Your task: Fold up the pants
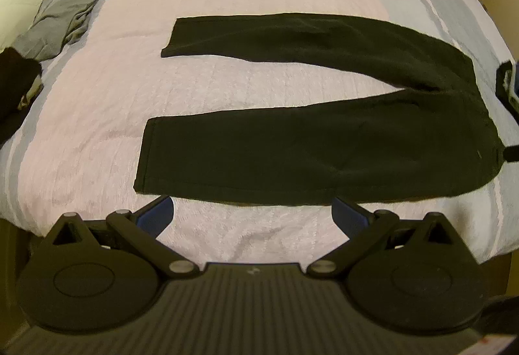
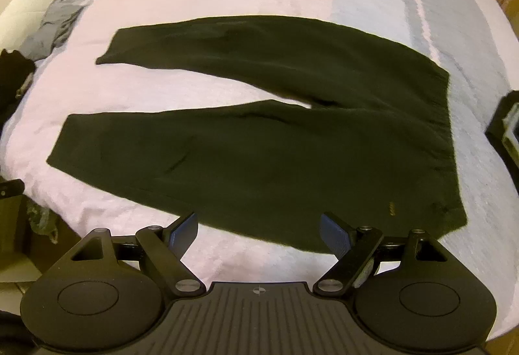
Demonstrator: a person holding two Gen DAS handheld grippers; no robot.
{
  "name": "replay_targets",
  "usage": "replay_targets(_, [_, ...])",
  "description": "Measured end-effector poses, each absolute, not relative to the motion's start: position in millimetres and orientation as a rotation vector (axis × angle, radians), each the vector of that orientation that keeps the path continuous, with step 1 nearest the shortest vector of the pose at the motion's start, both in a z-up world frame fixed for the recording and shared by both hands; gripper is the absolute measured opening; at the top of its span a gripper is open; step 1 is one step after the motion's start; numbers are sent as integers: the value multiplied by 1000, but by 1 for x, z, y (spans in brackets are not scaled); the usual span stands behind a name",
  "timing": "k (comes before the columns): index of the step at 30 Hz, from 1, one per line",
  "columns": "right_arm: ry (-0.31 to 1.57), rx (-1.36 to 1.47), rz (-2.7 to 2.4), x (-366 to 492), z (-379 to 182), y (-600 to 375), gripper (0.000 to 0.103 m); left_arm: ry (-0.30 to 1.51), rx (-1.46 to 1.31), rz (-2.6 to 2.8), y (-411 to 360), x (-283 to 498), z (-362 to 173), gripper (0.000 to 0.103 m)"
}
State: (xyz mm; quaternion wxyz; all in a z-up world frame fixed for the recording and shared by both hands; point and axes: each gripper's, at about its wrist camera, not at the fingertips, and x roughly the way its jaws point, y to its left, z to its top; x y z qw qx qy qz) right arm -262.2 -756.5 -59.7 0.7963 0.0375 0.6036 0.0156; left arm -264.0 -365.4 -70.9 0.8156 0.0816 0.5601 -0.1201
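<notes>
Pale bed cover [image 1: 227, 102] under flat dark pants [image 1: 324, 141]. Both jaws released, near leg's edge just ahead. Best: pinch that edge cleanly, fold onto the far leg.

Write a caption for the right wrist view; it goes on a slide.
Open right gripper poised at the near edge of dark pants spread flat on a bed.
</notes>
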Motion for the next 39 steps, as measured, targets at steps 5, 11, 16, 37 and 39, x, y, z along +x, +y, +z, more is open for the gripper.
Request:
replay_targets(5, [1303,79,-49,-274,-56,-773,80,1188,205,-317,-373,-253,-78,102])
replay_targets(11, [1298,87,-147,-286,-46,-817,80,1179,234,-408,-398,-228,-86,102])
replay_targets(16, [1270,54,-162,-266,-40,-859,80,1139,303,-474,-424,-196,-86,102])
replay_targets(37, [1168,-222,109,-51,-100,-949,79,1006,599,-525,-485,18,-126,92])
replay_targets(39, [1172,-236,119,-37,-110,-948,79,1013,647,-556,-476,44,-148,91])
